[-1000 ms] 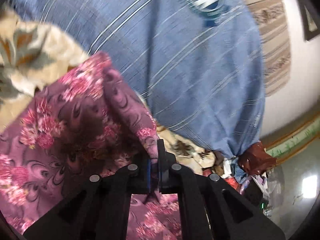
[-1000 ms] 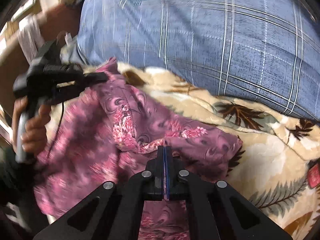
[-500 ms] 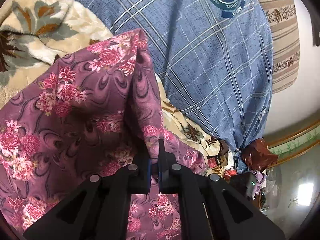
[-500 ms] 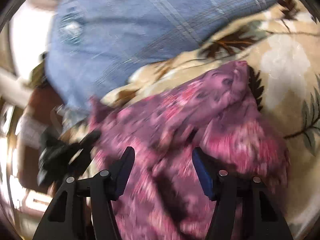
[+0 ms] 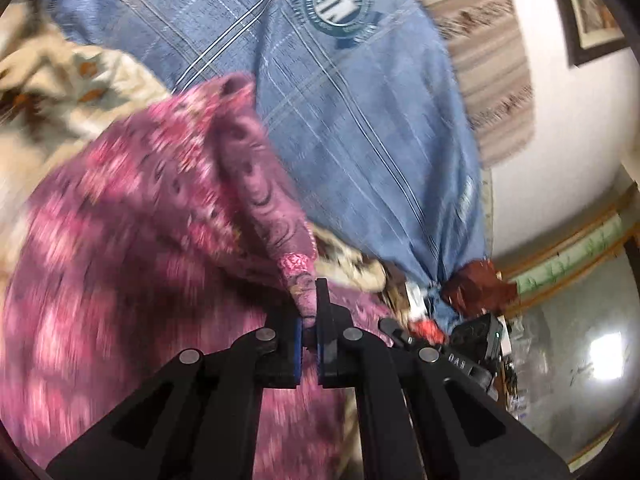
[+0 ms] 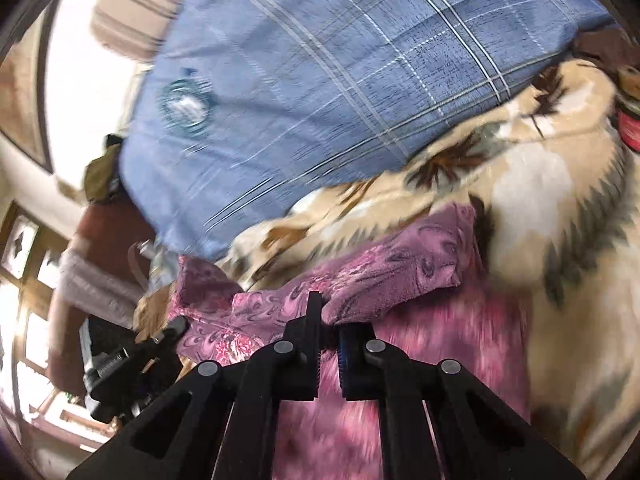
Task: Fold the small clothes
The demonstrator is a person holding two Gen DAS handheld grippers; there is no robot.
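A pink and purple floral garment [image 5: 132, 240] lies on a cream leaf-patterned blanket [image 5: 60, 92]. My left gripper [image 5: 308, 320] is shut on a raised edge of the garment and holds it up in a ridge. In the right wrist view the same garment [image 6: 420, 344] spreads under my right gripper [image 6: 328, 328], whose jaws are nearly closed on a fold of the cloth's upper edge. The left gripper also shows in the right wrist view [image 6: 132, 364], at the garment's left corner.
A large blue checked pillow [image 5: 340, 120] with a round badge lies just behind the garment, also in the right wrist view [image 6: 320, 80]. The blanket [image 6: 560, 200] extends to the right. A wall, striped cloth [image 5: 488, 80] and clutter [image 5: 472, 292] lie beyond.
My right gripper, open half a second ago after letting go, has closed on a fold of the garment. My left gripper keeps its hold and has shifted, the view blurred by motion.
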